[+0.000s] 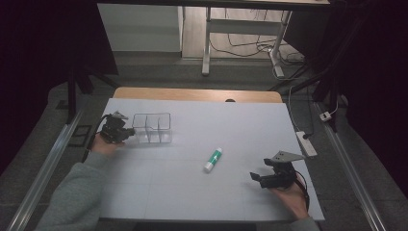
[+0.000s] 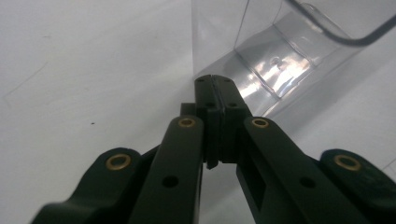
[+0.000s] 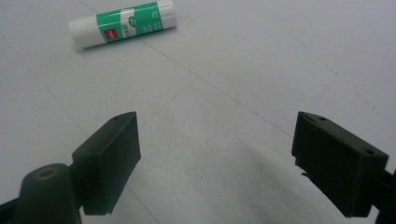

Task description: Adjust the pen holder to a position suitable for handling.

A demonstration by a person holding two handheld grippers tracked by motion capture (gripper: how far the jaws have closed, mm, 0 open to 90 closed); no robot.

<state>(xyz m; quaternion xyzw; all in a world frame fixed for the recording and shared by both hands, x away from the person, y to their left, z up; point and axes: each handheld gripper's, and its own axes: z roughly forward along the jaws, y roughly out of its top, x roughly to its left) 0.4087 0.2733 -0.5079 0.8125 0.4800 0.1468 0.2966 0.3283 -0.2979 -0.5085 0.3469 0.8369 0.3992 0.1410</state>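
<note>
A person sits at a white-covered bench [image 1: 192,187], holding a two-jaw claw in each hand, seen from a camera above and behind.

At the left of the high view, the left claw [image 1: 126,131] sits against the left end of a clear plastic organiser tray [image 1: 153,128] with several compartments, which stands empty in the upper left part of the bench. In the left claw's own view its black jaws are pressed fully together, tips meeting right at the near corner of the clear tray [image 2: 280,60]. Whether a thin edge of the plastic is pinched between them or they merely rest against the wall cannot be told. Either way, the closed claw at the tray's end looks placed to steady it, so it does not slide when something is dropped in.

A glue stick [image 1: 212,160], white with a green label, lies on its side near the middle of the bench, well apart from the tray and touching nothing.

At the lower right of the high view, the right claw [image 1: 256,177] is low over the bench, its jaws pointing left toward the stick. In its own view, the jaws stand wide apart with nothing between them, and the glue stick [image 3: 122,23] lies in the upper left of the frame, still some way ahead. The wide opening and the aim suggest this claw is readied to reach for the stick and carry it to the tray.
</note>
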